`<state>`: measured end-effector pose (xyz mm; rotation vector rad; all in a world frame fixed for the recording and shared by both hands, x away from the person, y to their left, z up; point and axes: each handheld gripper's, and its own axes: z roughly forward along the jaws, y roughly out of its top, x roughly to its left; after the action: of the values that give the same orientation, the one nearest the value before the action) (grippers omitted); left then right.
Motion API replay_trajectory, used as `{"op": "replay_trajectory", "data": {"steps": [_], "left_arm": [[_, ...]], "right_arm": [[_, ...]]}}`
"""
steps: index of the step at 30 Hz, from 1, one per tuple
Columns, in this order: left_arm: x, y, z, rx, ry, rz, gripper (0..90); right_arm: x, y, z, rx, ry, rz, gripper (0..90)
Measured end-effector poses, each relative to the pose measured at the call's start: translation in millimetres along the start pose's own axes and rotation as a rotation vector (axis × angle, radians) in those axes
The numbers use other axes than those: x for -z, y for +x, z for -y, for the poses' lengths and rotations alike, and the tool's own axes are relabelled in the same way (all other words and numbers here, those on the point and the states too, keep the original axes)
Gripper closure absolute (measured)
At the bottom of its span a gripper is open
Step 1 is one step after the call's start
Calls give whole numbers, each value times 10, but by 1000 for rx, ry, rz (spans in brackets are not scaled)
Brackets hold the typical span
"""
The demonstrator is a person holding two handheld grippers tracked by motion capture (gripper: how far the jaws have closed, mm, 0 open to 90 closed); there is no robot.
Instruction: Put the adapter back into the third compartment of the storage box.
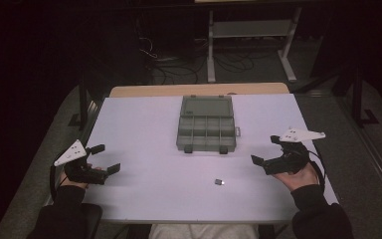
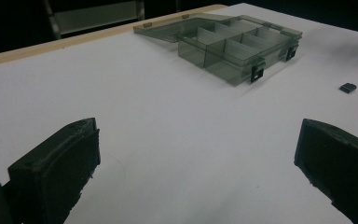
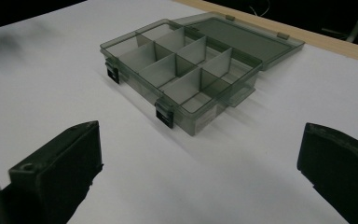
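Note:
A clear grey organiser box (image 1: 206, 130) lies open at the middle back of the white table (image 1: 144, 189), its lid (image 1: 207, 106) folded flat behind it. Dividers split the box (image 2: 235, 49) (image 3: 182, 70) into several empty compartments. A small dark piece (image 1: 219, 182) (image 2: 347, 87) rests on the table in front of the box. My left gripper (image 1: 104, 159) (image 2: 196, 154) hovers open near the left edge, nothing between its jaws. My right gripper (image 1: 266, 151) (image 3: 200, 158) is open near the right edge, also holding nothing.
A wooden strip (image 1: 199, 89) runs along the table's far edge. Beyond it stand a white shelf frame (image 1: 251, 40) and loose cables (image 1: 174, 64) on a dark floor. A black post (image 1: 83, 97) rises at the table's left side.

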<state>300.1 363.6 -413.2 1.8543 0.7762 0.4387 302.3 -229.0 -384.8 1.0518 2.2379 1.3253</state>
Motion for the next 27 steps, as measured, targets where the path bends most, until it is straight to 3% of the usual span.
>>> {"op": "replay_trajectory", "data": {"steps": [13, 27], "left_arm": [[0, -1, 1, 0, 2, -1, 0], [2, -5, -1, -2, -1, -3, 0]], "right_arm": [[-128, 129, -111, 28, 52, -69, 0], [-242, 204, -160, 52, 83, -102, 0]]}}
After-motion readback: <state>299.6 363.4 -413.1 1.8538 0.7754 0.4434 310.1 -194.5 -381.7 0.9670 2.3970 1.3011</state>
